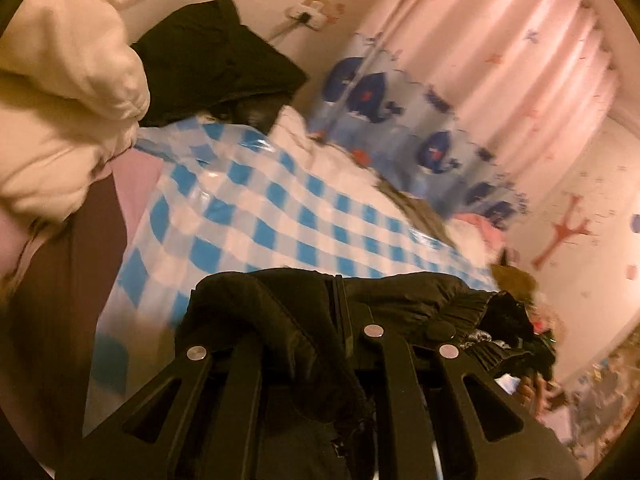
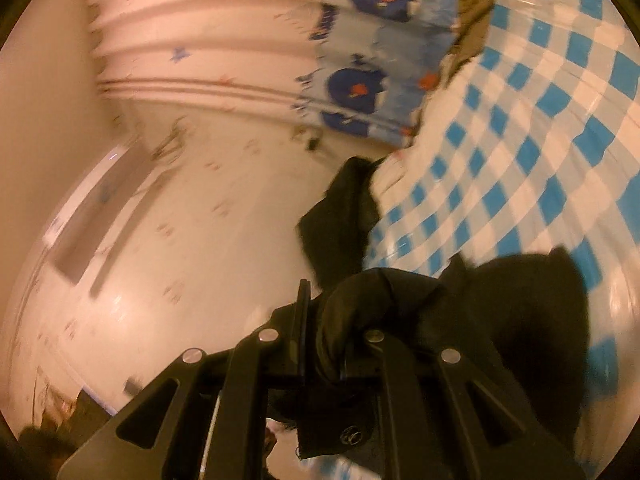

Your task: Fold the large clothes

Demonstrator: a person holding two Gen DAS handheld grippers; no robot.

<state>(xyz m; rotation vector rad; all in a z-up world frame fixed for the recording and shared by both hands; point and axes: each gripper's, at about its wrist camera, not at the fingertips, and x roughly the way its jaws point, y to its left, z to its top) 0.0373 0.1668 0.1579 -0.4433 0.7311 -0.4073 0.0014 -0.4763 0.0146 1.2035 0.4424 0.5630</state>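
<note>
Left wrist view: my left gripper has its jaws pressed together on a fold of the black garment, pinching thick dark cloth with what looks like a zipper edge running up between the fingers. The garment hangs bunched at the gripper, above the blue-and-white checked cover that lies over the bed.

Right wrist view: my right gripper is likewise clamped on another part of the black garment, whose loose bulk drapes to the right of the fingers, over the checked cover. A snap fastener shows on the cloth low between the linkages.

Step in hand, as I judge it: the garment is lifted by two gripped points and is being carried or spread over the bed; no fold is yet visible. Both views are blurred.

Next move, as I judge it: I need to draw the two gripped points apart until the cloth hangs taut, then lay it flat on the checked cover with both grips kept firm until it rests.

Containers: none is visible. Other clothing sits loose on the bed: a cream padded garment and a second dark garment at the far side.
</note>
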